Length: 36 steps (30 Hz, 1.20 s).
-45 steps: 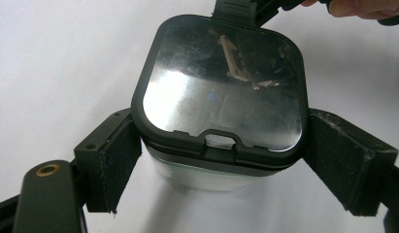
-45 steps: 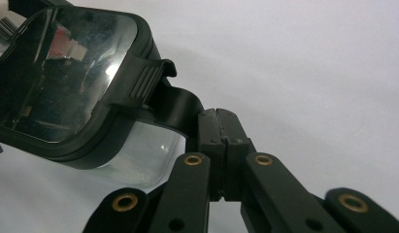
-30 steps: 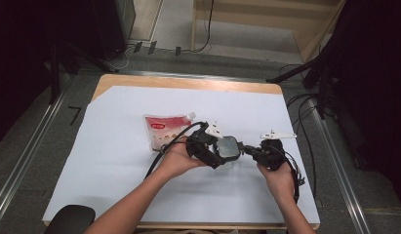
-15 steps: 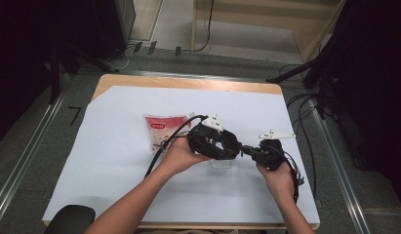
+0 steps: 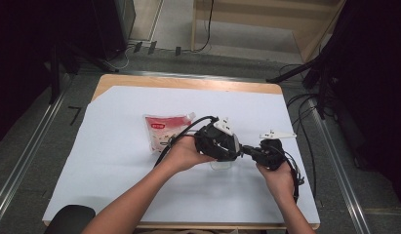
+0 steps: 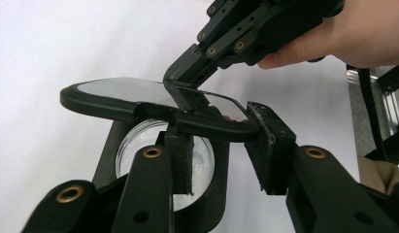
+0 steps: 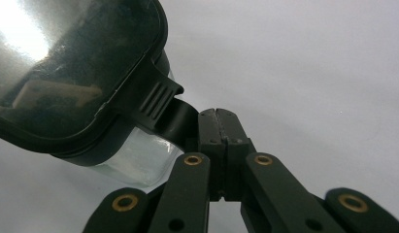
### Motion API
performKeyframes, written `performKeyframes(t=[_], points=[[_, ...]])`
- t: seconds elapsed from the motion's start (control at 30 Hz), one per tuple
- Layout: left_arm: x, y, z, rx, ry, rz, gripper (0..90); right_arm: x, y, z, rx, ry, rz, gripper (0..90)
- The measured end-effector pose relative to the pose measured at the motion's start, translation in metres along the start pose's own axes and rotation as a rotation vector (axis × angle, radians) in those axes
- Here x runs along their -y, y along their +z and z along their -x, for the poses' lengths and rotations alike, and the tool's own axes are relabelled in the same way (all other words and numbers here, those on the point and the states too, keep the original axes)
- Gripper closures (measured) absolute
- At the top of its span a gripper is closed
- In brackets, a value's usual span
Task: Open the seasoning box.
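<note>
Above the table, both tools [image 5: 239, 148] pinch the lid [image 6: 153, 99].

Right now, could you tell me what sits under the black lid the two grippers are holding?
Under the black lid sits a clear glass container, seen through the left gripper. The right gripper pinches the lid's tab. The jaws and lid hide most of the container, so any contents cannot be judged.

A wooden table [image 5: 188, 82] under a white sheet [image 5: 110, 165] carries a red-and-white pouch [image 5: 165, 129] and a clear container [image 5: 221, 165].
</note>
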<state>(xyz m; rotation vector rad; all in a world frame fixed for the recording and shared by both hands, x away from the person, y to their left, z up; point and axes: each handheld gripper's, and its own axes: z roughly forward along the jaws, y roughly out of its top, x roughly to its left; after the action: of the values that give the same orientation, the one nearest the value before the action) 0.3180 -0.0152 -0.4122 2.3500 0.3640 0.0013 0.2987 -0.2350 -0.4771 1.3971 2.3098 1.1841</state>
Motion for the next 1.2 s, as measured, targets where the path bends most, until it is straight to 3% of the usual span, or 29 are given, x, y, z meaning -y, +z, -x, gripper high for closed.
performKeyframes(t=[0.53,0.9,1.2], points=[[-0.016,0.000,0.005,0.015,0.018,-0.004,64.4,0.001,0.002,-0.004,-0.002,-0.014,0.001,90.0],[-0.017,0.002,0.008,0.019,0.020,-0.002,65.4,0.009,-0.011,-0.013,-0.008,0.030,-0.001,90.0],[-0.022,0.010,0.010,0.030,0.022,0.005,66.0,0.010,-0.012,-0.013,-0.002,0.025,0.022,90.0]])
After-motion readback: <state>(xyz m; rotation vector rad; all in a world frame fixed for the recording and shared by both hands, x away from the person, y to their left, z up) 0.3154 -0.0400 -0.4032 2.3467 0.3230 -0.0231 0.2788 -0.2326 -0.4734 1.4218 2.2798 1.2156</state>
